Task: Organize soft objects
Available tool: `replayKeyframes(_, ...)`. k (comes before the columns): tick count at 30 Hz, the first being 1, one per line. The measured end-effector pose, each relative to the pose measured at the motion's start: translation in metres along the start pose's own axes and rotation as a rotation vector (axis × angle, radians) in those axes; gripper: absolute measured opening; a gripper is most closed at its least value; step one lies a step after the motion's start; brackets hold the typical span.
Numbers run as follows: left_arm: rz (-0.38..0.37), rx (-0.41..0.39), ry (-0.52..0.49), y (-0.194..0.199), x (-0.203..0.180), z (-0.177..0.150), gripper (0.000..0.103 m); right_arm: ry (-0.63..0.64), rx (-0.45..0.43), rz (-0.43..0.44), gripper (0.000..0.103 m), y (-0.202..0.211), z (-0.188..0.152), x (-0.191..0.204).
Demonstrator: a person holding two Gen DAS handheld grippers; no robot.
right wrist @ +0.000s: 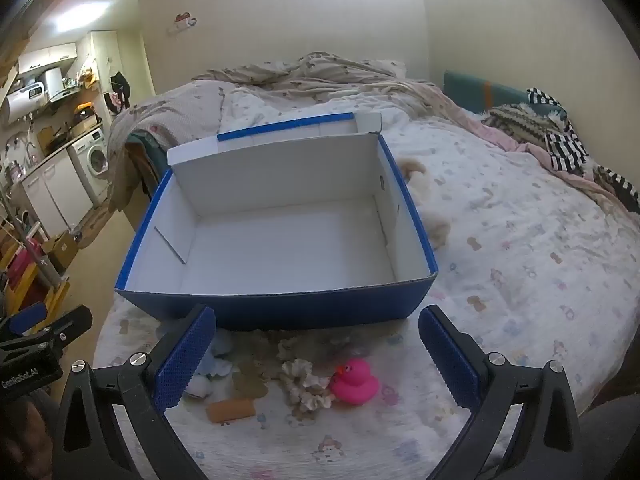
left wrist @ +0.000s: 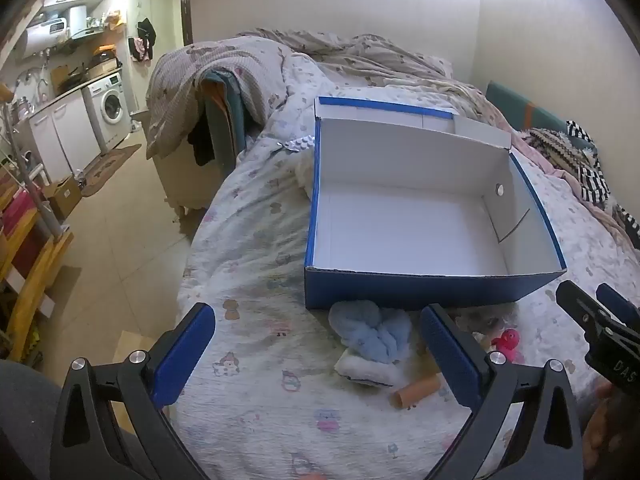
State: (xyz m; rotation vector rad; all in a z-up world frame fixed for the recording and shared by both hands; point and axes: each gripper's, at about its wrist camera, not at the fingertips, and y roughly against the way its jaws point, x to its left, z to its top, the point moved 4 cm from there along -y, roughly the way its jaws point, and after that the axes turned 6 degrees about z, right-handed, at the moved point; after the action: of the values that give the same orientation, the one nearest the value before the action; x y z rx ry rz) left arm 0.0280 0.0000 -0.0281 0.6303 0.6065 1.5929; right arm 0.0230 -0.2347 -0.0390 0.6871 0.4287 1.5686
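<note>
An empty blue box with a white inside [left wrist: 408,280] [right wrist: 280,312] stands open on the bed. In front of it lie a light blue fluffy cloth [left wrist: 372,332] [right wrist: 218,356], a white soft piece [left wrist: 364,370], an orange roll [left wrist: 416,390] [right wrist: 230,410], a pink rubber duck [right wrist: 354,380] [left wrist: 508,340] and a beige knotted soft thing [right wrist: 304,384]. My left gripper [left wrist: 316,352] is open above the bed, just left of the blue cloth. My right gripper [right wrist: 316,356] is open above the duck and the beige thing, touching neither.
A beige plush [right wrist: 424,192] lies against the box's right side. Crumpled blankets [left wrist: 340,52] and striped clothes [right wrist: 560,140] lie at the far end of the bed. The bed edge drops to the floor [left wrist: 112,232] on the left, by a washing machine [left wrist: 112,108].
</note>
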Motion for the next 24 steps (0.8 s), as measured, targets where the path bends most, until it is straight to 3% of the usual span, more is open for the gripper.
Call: replayKeyframes(24,0.006,0.01,0.01,-0.0025,0.0006,0.001,0.102,0.005,0.002,-0.008,0.103,-0.0015,-0.0019,0.0043)
